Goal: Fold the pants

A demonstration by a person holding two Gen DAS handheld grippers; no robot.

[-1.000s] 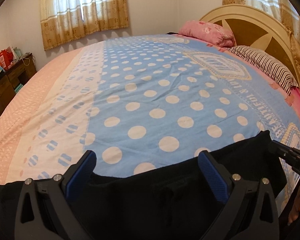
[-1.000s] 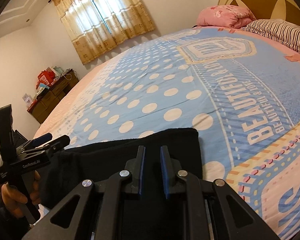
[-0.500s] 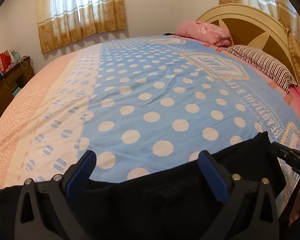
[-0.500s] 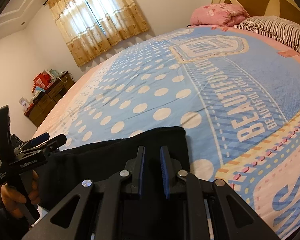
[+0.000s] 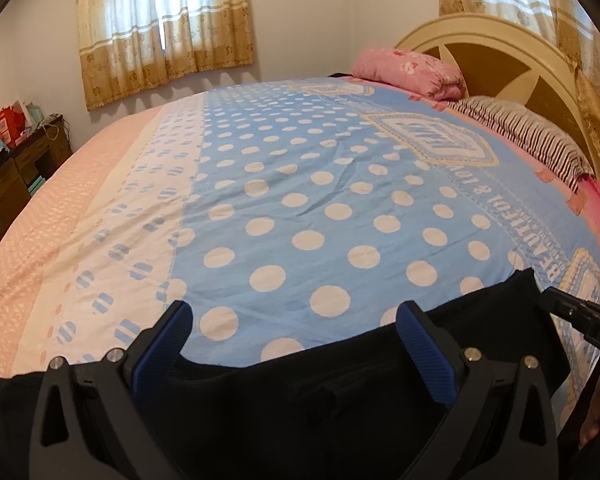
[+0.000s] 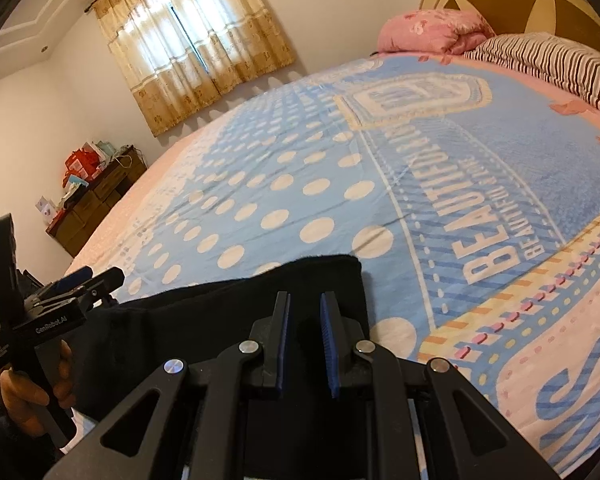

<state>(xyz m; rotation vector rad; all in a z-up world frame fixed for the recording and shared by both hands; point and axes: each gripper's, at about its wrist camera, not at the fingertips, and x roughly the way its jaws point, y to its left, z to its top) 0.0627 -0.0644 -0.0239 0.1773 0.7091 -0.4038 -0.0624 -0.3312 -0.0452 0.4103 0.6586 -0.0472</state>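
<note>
Black pants [image 5: 340, 400] lie along the near edge of the bed [image 5: 300, 200]. Left gripper [image 5: 296, 344] – fingers spread wide above the cloth, nothing pinched. Right gripper [image 6: 305, 344] – fingers nearly together over the pants' corner; whether they pinch cloth is unclear.

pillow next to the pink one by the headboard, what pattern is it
Dark and white stripes on the pillow; it shows best in the right wrist view.

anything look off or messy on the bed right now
Nothing stands out. The black pants lie flat along the near edge of the polka-dot bedspread, and the pillows sit tidily by the headboard.
</note>
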